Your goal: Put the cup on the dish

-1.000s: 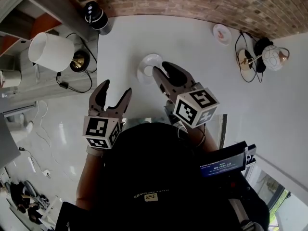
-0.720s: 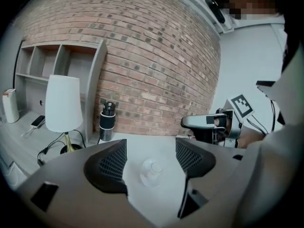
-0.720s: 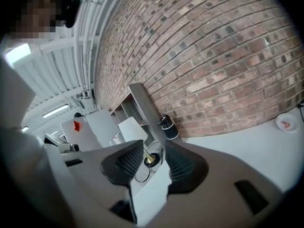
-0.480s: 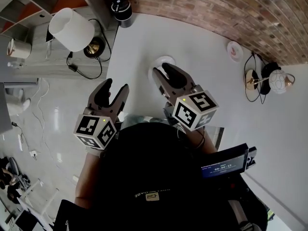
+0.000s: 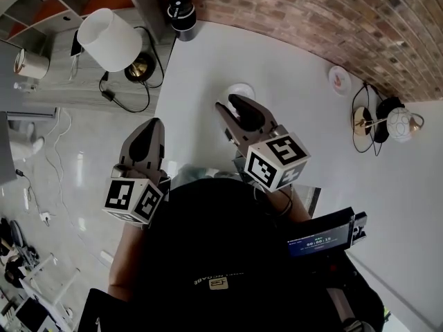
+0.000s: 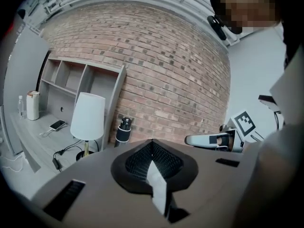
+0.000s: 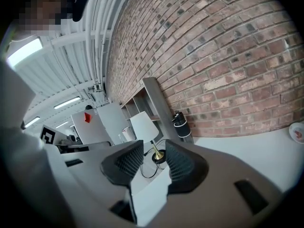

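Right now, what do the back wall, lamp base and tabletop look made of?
Back wall: red-brown brick, rough, matte; mortar joints show. Lamp base: likely brass-toned metal, glossy; it glints gold. Tabletop: smooth white, low sheen, maybe laminate or painted board; the look doesn't settle it.

Left gripper [image 5: 150,128] just closed; jaws empty
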The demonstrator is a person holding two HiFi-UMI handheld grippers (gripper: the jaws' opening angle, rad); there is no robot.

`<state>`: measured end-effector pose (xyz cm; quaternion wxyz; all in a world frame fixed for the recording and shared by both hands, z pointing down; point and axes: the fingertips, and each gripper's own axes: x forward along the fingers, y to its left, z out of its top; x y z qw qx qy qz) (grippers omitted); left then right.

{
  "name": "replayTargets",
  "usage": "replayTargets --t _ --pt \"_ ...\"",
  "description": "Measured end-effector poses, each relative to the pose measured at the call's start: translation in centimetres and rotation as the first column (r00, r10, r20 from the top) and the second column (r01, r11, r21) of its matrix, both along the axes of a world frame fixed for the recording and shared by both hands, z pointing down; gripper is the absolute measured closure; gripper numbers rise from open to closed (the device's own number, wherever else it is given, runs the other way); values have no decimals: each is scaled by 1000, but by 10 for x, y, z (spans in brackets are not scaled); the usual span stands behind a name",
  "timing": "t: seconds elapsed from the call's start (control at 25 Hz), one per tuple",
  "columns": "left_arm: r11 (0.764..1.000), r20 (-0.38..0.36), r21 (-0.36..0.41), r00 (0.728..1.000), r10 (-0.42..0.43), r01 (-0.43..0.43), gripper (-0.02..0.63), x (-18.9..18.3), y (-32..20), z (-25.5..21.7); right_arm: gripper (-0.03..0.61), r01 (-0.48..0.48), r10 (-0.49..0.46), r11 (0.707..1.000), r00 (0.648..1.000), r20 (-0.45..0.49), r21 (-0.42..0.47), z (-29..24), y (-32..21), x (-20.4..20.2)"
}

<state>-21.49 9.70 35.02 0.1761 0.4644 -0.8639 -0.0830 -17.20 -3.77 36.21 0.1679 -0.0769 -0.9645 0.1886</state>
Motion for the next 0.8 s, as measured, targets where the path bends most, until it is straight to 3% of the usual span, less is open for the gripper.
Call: replayTargets --t 0.32,0.48,0.68,0.8 --pt "998 -14 22 998 65 -65 607 3 -15 -3 431 -25 25 1000 1000 -2 -9 1 -11 0" --pt "994 -73 52 993 96 -92 607 2 -25 3 431 -44 44 999 999 -1 -12 1 -20 2" --pt "992 -79 2 989 127 -127 607 3 -37 12 431 -65 65 998 998 -6 -13 3 -30 7" --pt "991 -86 20 987 135 -134 607 4 -40 10 431 -73 73 997 997 -9 -16 5 -33 9"
